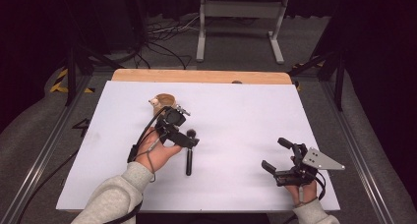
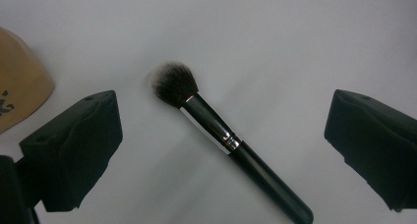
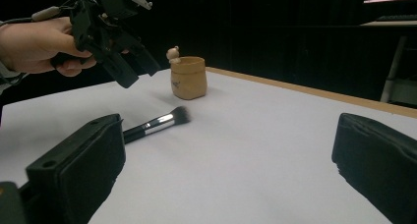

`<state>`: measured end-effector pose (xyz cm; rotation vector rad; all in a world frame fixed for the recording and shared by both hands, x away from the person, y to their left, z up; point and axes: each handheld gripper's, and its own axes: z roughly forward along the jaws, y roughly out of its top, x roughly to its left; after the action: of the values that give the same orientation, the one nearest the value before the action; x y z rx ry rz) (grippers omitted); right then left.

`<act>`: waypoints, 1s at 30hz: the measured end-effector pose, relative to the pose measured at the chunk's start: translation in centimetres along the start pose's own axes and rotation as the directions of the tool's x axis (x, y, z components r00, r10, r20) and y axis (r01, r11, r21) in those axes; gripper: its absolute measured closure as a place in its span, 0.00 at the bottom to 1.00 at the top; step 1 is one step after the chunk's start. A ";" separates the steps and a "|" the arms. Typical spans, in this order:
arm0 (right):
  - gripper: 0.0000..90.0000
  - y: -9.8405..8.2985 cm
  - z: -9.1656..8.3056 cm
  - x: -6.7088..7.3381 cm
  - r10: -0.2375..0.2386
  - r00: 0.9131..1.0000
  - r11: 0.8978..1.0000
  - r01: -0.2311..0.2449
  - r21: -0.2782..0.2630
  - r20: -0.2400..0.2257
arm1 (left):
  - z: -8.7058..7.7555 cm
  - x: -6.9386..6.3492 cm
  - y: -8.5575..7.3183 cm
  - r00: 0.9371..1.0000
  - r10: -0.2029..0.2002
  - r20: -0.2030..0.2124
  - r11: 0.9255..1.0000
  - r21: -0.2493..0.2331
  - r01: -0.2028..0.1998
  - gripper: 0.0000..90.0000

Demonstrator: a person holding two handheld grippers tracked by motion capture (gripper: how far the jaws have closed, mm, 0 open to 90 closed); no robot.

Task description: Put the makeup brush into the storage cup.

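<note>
two grippers work over the white table (image 1: 236, 135). left gripper (image 2: 221, 135) hovers, jaws wide apart, above the makeup brush (image 2: 231, 143) lying near the tan cup (image 1: 164, 102); best to descend centred on the handle. right gripper (image 1: 281, 157) rests, jaws apart.

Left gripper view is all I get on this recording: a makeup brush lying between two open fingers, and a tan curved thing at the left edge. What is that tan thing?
Observer: A small tan cup standing upright, with a little figure on its rim.
Operator: Where is the left gripper relative to the brush?
Observer: The left gripper is above the makeup brush, not touching it; the right gripper view shows clear air under it.
Operator: And the other hand?
Observer: The right gripper sits low at the table's near right, fingers open, holding nothing.
</note>
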<state>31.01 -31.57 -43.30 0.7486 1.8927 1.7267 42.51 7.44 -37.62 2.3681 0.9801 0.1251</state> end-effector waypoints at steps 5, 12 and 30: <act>0.00 0.0 0.0 0.0 0.004 1.000 1.000 -0.004 0.000 0.000 | 0.5 0.1 0.4 1.000 -0.008 0.015 0.998 0.061 0.007 0.02; 0.00 0.0 0.0 0.0 0.004 1.000 1.000 -0.004 0.001 -0.003 | 1.1 0.2 0.9 0.998 -0.052 0.018 0.995 0.085 0.050 0.03; 0.00 -0.1 0.1 -0.1 0.032 0.999 0.999 -0.032 -0.005 -0.027 | 3.6 0.3 1.2 0.997 -0.077 0.033 0.976 0.208 0.068 0.12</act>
<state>31.11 -31.59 -43.41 0.7614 1.9036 1.7690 44.47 5.28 -39.99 2.5071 1.1055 -0.0560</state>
